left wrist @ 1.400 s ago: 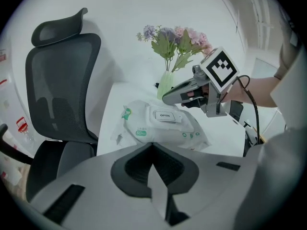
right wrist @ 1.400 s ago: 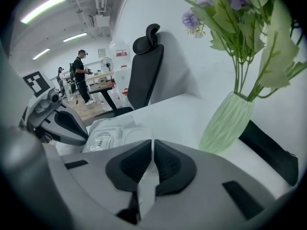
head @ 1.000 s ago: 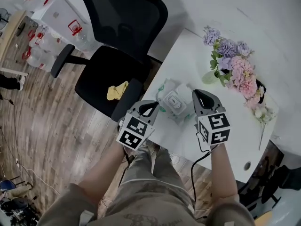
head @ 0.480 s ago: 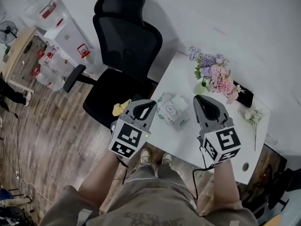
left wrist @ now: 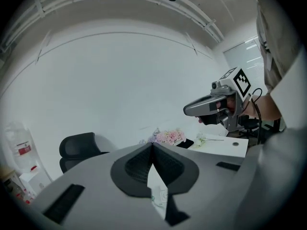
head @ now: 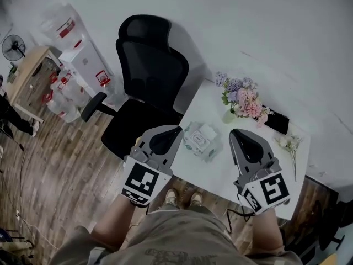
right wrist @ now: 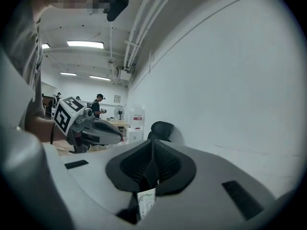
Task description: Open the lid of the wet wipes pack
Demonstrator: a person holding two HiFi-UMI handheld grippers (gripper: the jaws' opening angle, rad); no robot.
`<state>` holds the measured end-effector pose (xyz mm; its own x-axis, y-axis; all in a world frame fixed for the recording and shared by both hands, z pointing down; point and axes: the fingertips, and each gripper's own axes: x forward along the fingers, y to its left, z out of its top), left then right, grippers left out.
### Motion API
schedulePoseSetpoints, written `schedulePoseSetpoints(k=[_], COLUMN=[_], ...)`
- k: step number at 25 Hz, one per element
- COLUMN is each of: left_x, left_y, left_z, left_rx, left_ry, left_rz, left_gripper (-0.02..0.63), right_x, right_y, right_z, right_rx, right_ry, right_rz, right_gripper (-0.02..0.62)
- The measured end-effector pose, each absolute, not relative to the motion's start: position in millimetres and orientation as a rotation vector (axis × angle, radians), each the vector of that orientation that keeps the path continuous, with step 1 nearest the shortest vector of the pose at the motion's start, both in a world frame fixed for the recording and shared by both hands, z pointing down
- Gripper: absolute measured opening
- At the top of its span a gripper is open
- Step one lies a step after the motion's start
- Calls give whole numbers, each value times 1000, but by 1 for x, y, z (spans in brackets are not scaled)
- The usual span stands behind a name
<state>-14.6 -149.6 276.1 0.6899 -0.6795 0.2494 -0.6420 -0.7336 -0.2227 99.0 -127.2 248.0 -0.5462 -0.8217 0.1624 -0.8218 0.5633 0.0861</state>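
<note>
The wet wipes pack (head: 199,139), pale green with a white lid on top, lies near the left edge of the white table (head: 220,173). Whether the lid is flat or lifted is too small to tell. Both grippers hang well above the table and point nearly level, one on each side of the pack. My left gripper (head: 177,129) is shut, with nothing between its jaws. My right gripper (head: 234,132) is also shut and holds nothing. In the left gripper view the left gripper (left wrist: 152,144) has the pack (left wrist: 158,195) showing below its jaws. The right gripper (right wrist: 152,142) likewise has the pack (right wrist: 146,202) beneath it.
A black office chair (head: 149,70) stands off the table's left end. A vase of pink and purple flowers (head: 240,101), a black phone (head: 276,125) and a white flower sprig (head: 289,145) sit at the table's far side. Water jugs (head: 60,26) stand on the floor at far left.
Both grippers have risen well above the table, still shut. The head view has lifted too, so the table and pack look smaller and lie farther below.
</note>
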Motion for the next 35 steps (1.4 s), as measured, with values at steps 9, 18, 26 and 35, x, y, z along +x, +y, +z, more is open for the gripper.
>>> schedulePoseSetpoints(k=[9, 18, 26, 35], left_x=[-19, -29, -27, -31], left_y=[-121, -109, -110, -112], left_z=[232, 241, 247, 252], left_rx=[-2809, -2819, -2824, -2833], left_ry=[1136, 1176, 1188, 1196], left_rz=[-234, -285, -292, -317], left_gripper=[17, 15, 15, 15], right_x=[103, 102, 99, 101], right_y=[-90, -76, -77, -80], right_z=[218, 241, 245, 248], right_rx=[1420, 1421, 1387, 1381], right_ry=[-2668, -2714, -2710, -2692], right_rz=[-52, 99, 104, 103], right_gripper=[38, 31, 31, 31])
